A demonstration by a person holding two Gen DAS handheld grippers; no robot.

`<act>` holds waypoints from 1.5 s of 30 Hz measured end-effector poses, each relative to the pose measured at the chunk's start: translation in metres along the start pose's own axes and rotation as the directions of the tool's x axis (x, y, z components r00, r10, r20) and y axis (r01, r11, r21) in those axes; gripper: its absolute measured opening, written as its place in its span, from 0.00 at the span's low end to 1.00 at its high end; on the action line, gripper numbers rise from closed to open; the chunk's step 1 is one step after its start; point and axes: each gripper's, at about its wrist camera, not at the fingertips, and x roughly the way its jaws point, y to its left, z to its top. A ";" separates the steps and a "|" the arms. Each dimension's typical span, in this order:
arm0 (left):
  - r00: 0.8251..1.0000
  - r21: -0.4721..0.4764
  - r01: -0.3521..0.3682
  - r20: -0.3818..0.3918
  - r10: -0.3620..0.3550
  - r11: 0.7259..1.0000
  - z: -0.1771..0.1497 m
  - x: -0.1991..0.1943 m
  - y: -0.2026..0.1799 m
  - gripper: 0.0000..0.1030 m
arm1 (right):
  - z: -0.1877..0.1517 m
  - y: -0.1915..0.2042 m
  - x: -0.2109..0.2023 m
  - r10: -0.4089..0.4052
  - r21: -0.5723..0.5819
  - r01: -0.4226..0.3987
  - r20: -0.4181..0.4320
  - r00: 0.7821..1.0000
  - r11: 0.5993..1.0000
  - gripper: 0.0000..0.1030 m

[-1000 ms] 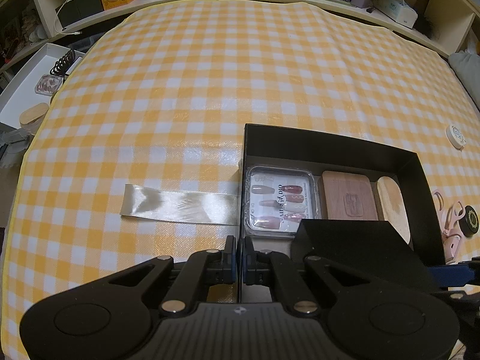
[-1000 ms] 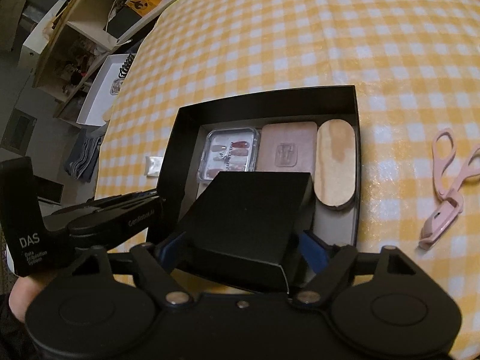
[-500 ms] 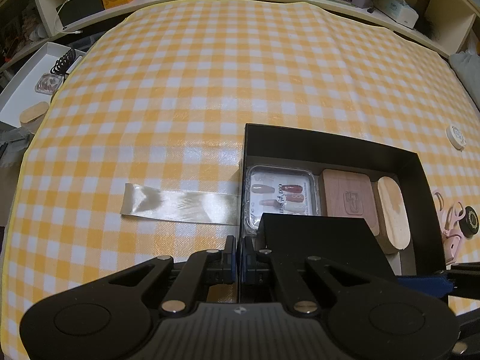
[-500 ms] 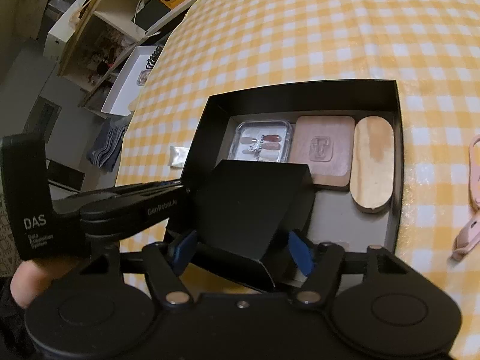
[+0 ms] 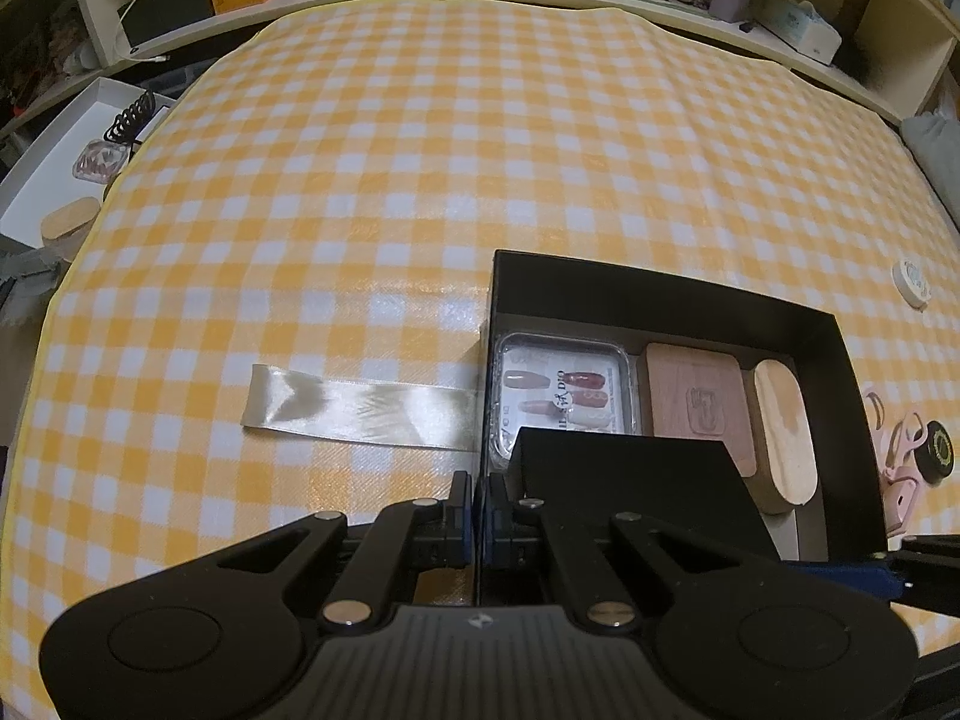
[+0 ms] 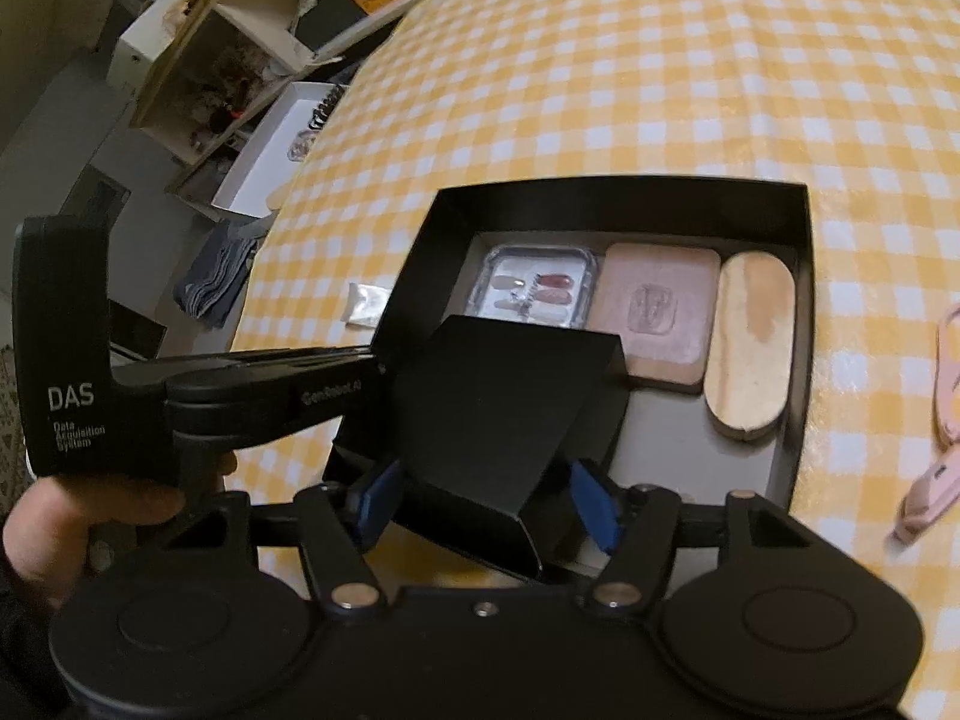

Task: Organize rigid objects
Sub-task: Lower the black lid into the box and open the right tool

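Right wrist view, lowest in frame: right gripper (image 6: 487, 501) is seen spread wide, its blue pads (image 6: 591, 504) set against the two sides of a small black box (image 6: 504, 420). The box is held tilted, its top face sloping up toward the far end, long axis running roughly from lower frame toward upper frame. It is positioned over the near left part of the black tray (image 6: 801, 324); whether its underside touches the tray floor cannot be told.

Left of it, the left gripper (image 5: 478, 507) is seen nearly shut, pads pinched on the tray's left wall (image 5: 486, 324).

Farther in, three items are lined along the tray's far wall, side by side: a clear case of press-on nails (image 6: 534, 291) at left, a pink rectangular case (image 6: 657, 318) in the middle, an oval wooden piece (image 6: 750, 354) at right, long axis pointing toward the far wall.

Outside the tray, a satin ribbon (image 5: 360, 405) is laid flat on the yellow checked tablecloth (image 5: 480, 150), running left from the tray wall. At right frame edge, a pink eyelash curler (image 6: 936, 456) is noted.
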 end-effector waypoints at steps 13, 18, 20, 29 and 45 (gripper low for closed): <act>0.998 -0.027 -0.009 0.062 0.011 1.000 0.021 -0.006 -0.001 0.08 | -0.005 -0.018 -0.033 -0.058 0.038 0.055 0.083 0.995 0.998 0.64; 0.997 -0.041 -0.002 0.083 0.005 0.999 0.036 0.005 -0.004 0.08 | -0.003 -0.016 -0.025 -0.046 0.057 0.041 0.089 0.995 0.998 0.60; 0.997 -0.040 -0.003 0.080 0.006 0.999 0.041 0.011 -0.004 0.05 | -0.002 -0.018 -0.022 -0.042 0.082 0.034 0.097 0.994 0.996 0.53; 0.999 0.001 -0.010 0.049 0.010 1.000 0.048 0.016 -0.008 0.03 | 0.004 -0.026 0.004 0.055 0.205 -0.070 0.078 0.995 0.976 0.37; 0.999 0.001 -0.004 0.045 0.004 1.000 0.051 0.017 -0.005 0.03 | 0.003 -0.016 -0.020 -0.015 0.058 0.009 0.103 0.995 0.998 0.49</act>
